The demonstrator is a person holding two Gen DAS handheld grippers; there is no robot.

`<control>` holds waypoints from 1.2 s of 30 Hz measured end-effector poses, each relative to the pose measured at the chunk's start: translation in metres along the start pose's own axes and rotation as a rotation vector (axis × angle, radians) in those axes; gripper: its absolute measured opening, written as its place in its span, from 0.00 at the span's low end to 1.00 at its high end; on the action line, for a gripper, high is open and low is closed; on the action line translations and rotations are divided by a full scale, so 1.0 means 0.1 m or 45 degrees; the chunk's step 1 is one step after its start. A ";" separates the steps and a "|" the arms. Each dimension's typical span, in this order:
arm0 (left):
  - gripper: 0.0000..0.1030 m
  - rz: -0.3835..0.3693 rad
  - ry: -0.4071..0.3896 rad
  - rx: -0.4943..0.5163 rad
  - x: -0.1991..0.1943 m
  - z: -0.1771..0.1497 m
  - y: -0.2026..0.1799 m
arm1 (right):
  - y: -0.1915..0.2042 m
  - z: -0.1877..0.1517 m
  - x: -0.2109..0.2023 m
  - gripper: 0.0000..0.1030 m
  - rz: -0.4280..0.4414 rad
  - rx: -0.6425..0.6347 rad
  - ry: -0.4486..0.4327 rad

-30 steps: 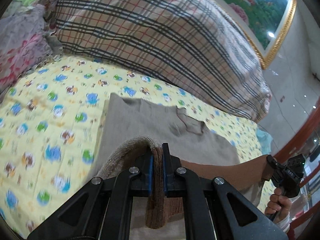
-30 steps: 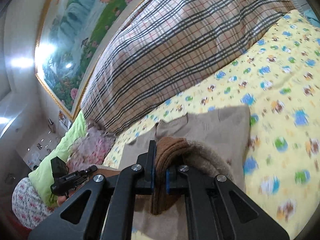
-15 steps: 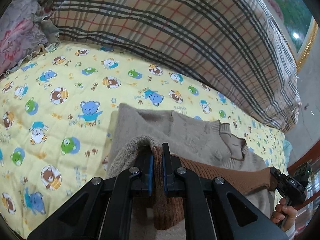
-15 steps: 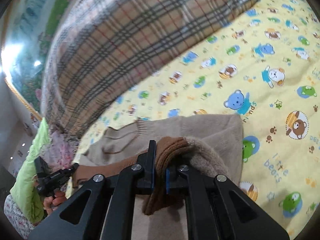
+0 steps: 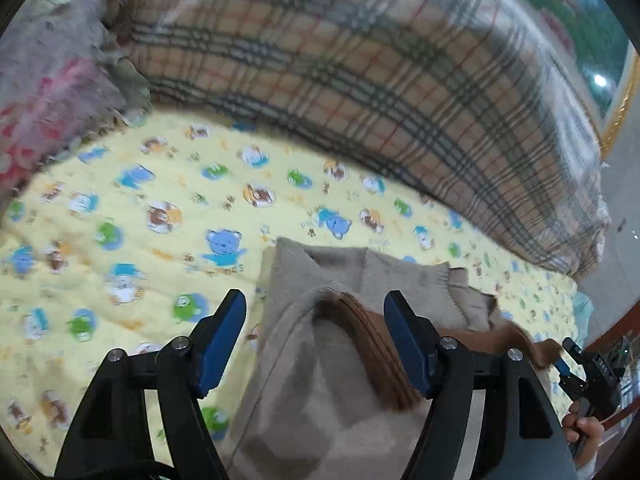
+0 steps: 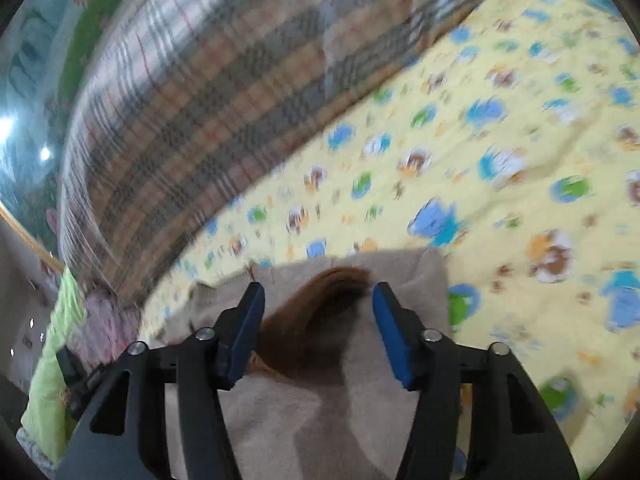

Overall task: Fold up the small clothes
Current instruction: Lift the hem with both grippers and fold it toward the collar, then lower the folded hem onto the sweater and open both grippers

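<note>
Fingers (image 5: 234, 320) on both grippers, earlier clamped, are opening, seemingly off the sweater (image 5: 320, 380).

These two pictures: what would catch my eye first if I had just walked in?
Probably the yellow sheet printed with cartoon bears, covering the bed. On it, close to both cameras, lies a beige knitted sweater with a brown ribbed hem folded up. Behind, a big plaid quilt is heaped.

Yellow bed sheet (image 5: 132, 240) lay bare left of the sweater (image 5: 320, 400) & beyond it, free for a pass. Plaid quilt (image 5: 360, 80) walled off the far side; floral pillow (image 5: 48, 92) blocked the far-left corner.
</note>
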State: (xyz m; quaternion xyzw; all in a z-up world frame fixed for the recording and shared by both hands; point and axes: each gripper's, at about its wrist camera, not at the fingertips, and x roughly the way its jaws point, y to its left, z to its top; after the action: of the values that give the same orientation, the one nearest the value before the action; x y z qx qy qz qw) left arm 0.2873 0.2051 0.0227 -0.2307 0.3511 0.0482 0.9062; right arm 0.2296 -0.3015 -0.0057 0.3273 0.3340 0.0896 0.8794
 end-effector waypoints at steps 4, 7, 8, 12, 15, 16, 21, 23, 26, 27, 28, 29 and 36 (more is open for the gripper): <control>0.69 -0.119 0.070 0.103 -0.24 -0.24 -0.22 | 0.19 -0.15 -0.25 0.56 0.075 -0.077 -0.015; 0.69 -0.225 0.179 0.265 -0.26 -0.56 -0.60 | 0.52 -0.44 -0.23 0.52 0.153 -0.235 0.095; 0.69 -0.255 0.212 0.310 -0.24 -0.65 -0.71 | 0.59 -0.52 -0.21 0.50 0.178 -0.271 0.133; 0.69 -0.315 0.323 0.498 -0.04 -0.96 -1.13 | 0.94 -0.93 0.09 0.42 0.280 -0.445 0.365; 0.69 -0.287 0.355 0.561 0.23 -0.93 -1.22 | 1.05 -1.03 0.38 0.42 0.273 -0.525 0.480; 0.69 -0.260 0.370 0.548 0.36 -0.87 -1.19 | 1.03 -1.03 0.48 0.42 0.271 -0.516 0.517; 0.52 -0.160 0.387 0.486 0.82 -0.49 -0.91 | 0.88 -0.79 1.01 0.35 0.145 -0.496 0.606; 0.43 -0.179 0.357 0.427 0.87 -0.31 -0.78 | 0.80 -0.66 1.07 0.29 0.116 -0.479 0.572; 0.47 -0.028 0.274 0.376 0.91 -0.05 -0.59 | 0.66 -0.40 1.04 0.30 -0.169 -0.489 0.391; 0.47 -0.026 0.264 0.340 0.92 0.02 -0.51 | 0.58 -0.34 1.01 0.30 -0.176 -0.443 0.365; 0.47 -0.006 0.235 0.285 0.91 0.10 -0.40 | 0.46 -0.26 0.96 0.30 -0.157 -0.365 0.330; 0.46 0.026 0.212 0.247 0.90 0.15 -0.32 | 0.34 -0.19 0.89 0.30 -0.160 -0.297 0.287; 0.46 0.032 0.158 0.110 0.66 0.08 -0.09 | 0.05 -0.24 0.29 0.30 -0.229 -0.118 0.052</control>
State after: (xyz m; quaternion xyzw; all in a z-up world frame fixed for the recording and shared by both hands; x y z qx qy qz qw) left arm 0.3439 0.1959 -0.0124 -0.1896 0.4112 0.0302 0.8911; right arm 0.2360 -0.2747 -0.0314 0.2531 0.3755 0.0322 0.8910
